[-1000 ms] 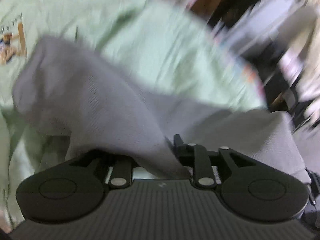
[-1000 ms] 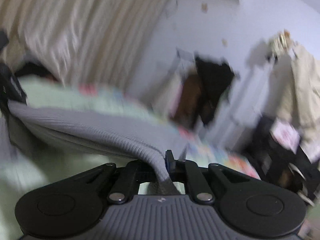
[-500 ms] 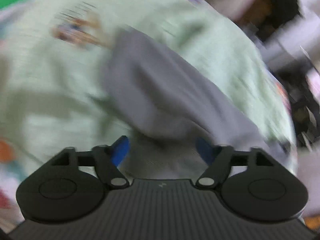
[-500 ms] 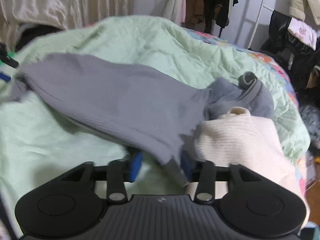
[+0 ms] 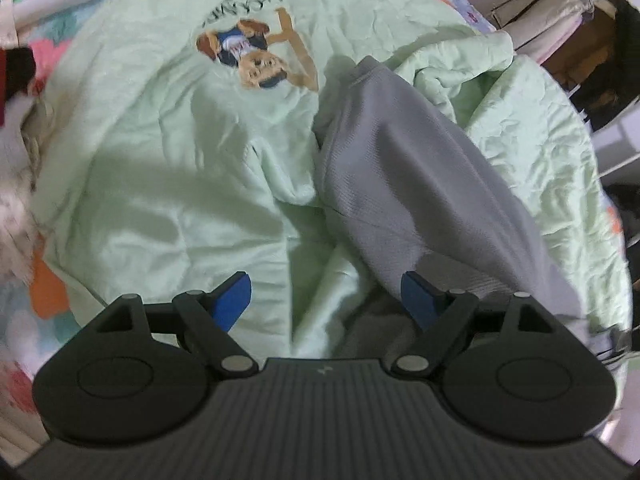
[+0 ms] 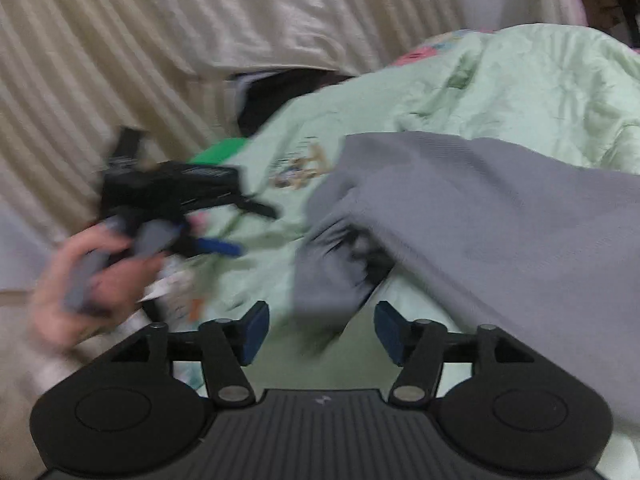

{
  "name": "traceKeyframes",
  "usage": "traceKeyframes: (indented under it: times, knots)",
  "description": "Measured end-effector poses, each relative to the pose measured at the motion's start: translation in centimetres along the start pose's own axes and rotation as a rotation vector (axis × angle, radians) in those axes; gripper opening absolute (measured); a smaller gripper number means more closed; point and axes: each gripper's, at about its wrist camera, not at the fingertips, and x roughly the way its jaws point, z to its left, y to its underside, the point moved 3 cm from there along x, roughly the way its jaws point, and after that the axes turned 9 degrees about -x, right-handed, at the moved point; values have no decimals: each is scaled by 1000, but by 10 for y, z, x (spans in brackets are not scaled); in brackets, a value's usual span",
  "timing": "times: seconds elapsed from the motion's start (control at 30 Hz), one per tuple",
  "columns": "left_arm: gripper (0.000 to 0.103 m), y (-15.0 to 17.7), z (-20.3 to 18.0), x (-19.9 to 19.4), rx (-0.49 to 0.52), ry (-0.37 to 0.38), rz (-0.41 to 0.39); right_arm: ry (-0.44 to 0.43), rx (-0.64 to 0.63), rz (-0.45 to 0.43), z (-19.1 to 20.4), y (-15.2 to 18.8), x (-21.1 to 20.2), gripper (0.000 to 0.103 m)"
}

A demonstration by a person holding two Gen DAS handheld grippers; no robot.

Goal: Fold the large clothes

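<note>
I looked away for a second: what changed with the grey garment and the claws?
Both claws let go: the left claw and right claw have just been opening, nothing pinched now. The grey garment dropped onto the green quilt, which stayed spread on the bed.

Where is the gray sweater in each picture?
Left wrist view: the gray sweater runs from upper middle down to the right, on the green quilt.
Right wrist view: it fills the right half, over the same quilt.
Shared landmark: the cartoon print on the quilt, left of the sweater.
</note>
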Motion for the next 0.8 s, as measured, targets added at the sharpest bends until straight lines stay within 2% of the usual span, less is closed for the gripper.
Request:
traceKeyframes:
  times: [0.13,0.23,0.37,0.4,0.43,0.47,0.5,0.53,0.57,0.63,0.7,0.8]
  knots:
    - [82,-2,13,19,-33,16,39,139,-122,-12,22,-3,33,70]
    - [82,-4,24,29,-61,13,65,224,-229,-15,36,0,57,91]
    - [82,-5,34,42,-91,-6,82,247,-364,30,52,1,79,90]
    - [82,-5,35,42,-93,-6,82,238,-363,31,51,-1,84,87]
    - [82,-5,36,43,-94,-6,81,229,-332,30,46,-4,89,71]
    - [82,-5,36,43,-94,-5,79,223,-310,30,44,-6,91,46]
    - [82,-5,37,42,-95,-3,76,215,-275,32,38,-10,92,34]
    - [82,-5,37,41,-98,-2,72,205,-247,31,32,-16,90,16]
    - [82,-6,38,40,-100,1,68,200,-237,27,29,-19,87,10]
    - [83,-6,39,39,-100,4,58,192,-254,17,31,-34,70,10]
    - [87,-6,40,42,-102,-9,57,146,-249,2,32,-49,56,10]
    - [87,-4,40,47,-112,-9,73,31,-115,-52,13,-69,43,10]
